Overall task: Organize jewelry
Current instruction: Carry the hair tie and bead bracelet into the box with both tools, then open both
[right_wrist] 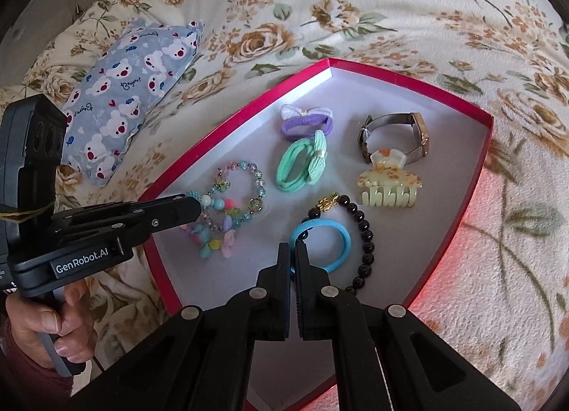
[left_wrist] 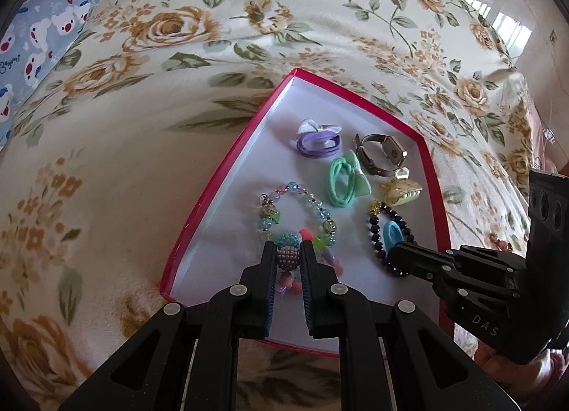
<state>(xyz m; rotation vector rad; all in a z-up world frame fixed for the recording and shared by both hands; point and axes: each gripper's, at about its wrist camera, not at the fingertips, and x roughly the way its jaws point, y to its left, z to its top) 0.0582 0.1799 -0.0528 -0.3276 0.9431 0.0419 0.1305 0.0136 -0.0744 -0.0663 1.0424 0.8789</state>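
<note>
An open red box with a white floor lies on a floral blanket. My left gripper is shut on the beaded charm of a colourful bead bracelet at the box's near left. My right gripper is shut on a blue hair tie, which overlaps a black bead bracelet. Further back lie a green hair tie, a purple hair tie, a watch and a pale claw clip.
The floral blanket surrounds the box on all sides. A blue bear-print pillow lies off to the left. A person's hand grips the left gripper's handle.
</note>
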